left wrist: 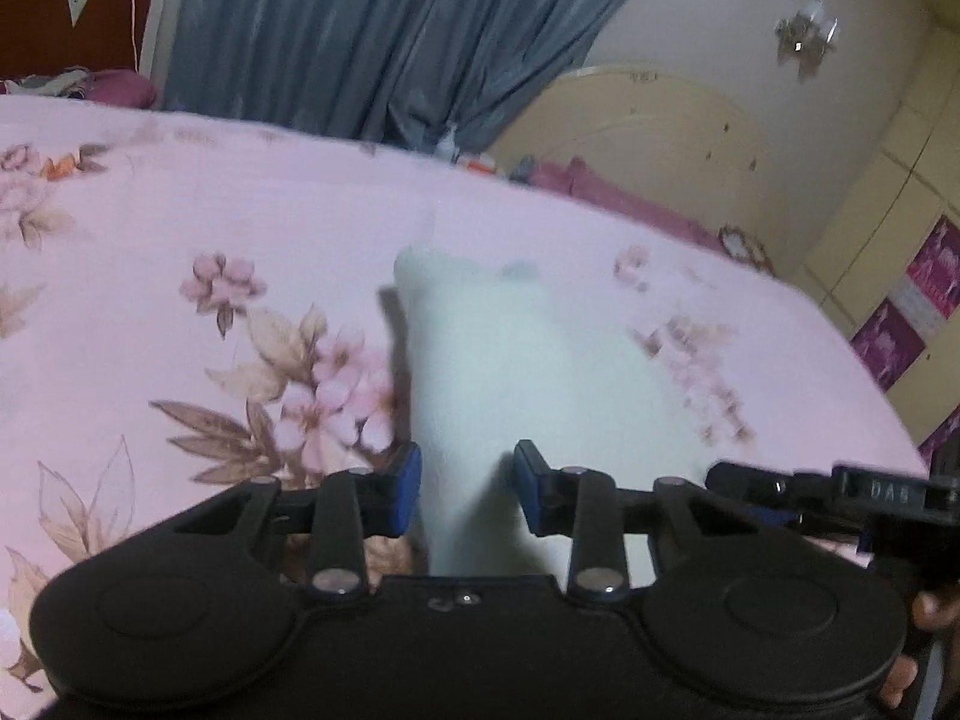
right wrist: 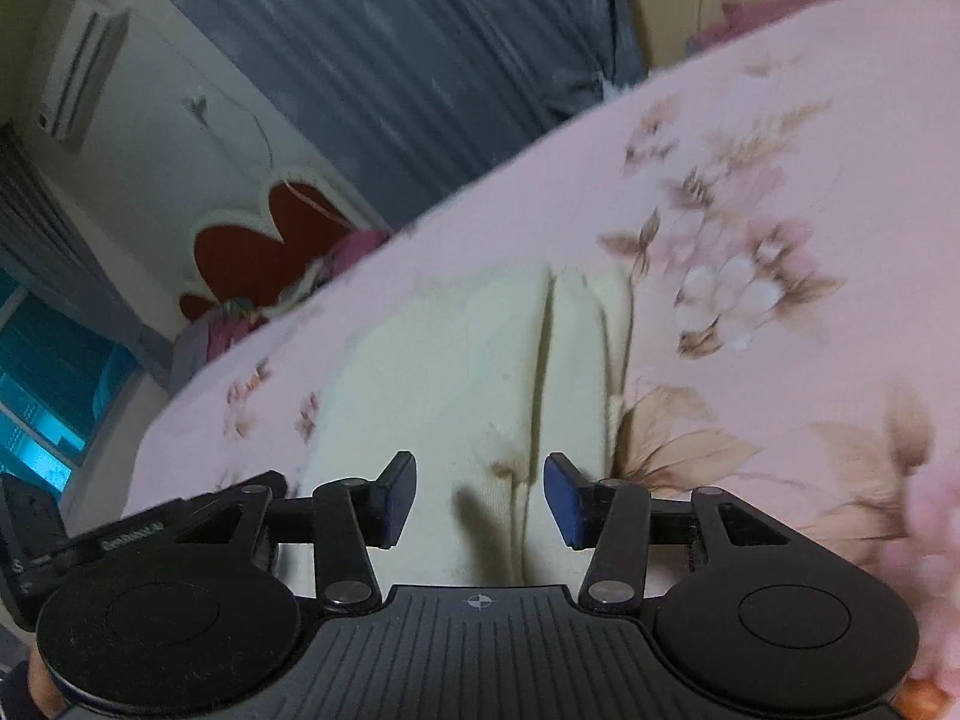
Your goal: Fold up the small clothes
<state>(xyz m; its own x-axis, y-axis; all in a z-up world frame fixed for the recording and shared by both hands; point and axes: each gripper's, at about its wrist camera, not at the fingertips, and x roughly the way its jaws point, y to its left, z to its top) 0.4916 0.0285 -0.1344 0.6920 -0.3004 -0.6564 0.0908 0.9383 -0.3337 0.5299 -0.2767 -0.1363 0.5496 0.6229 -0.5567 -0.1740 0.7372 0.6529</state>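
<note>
Work surface is a bed covered with a pink sheet printed with brown and pink flowers. The task's thing, a small white garment, lies flat on this sheet near the middle of the bed, directly ahead of both cameras. In the right wrist view the same white garment shows a lengthwise crease or overlapped edge running away from the camera, with a narrower strip lying to the right of that line. Both views are blurred; fabric detail cannot be made out.

Left hand-held gripper: jaws stand partly apart, blue pads facing each other. The near end of the garment appears between and below the pads, but the pads do not press on it; nothing is gripped.

Right hand-held gripper: jaws likewise partly apart, somewhat wider than the left. The garment lies beneath the gap; the pads are clear of the cloth and hold nothing.

The right hand-held gripper is visible at the right edge of the left wrist view, close beside the left one. Fingertips of a person's hand show at the lower right of that view, on the tool body.

Surroundings: grey-blue curtains hang behind the bed, a cream headboard stands at the far right, and a wall-mounted air conditioner shows in the right wrist view
</note>
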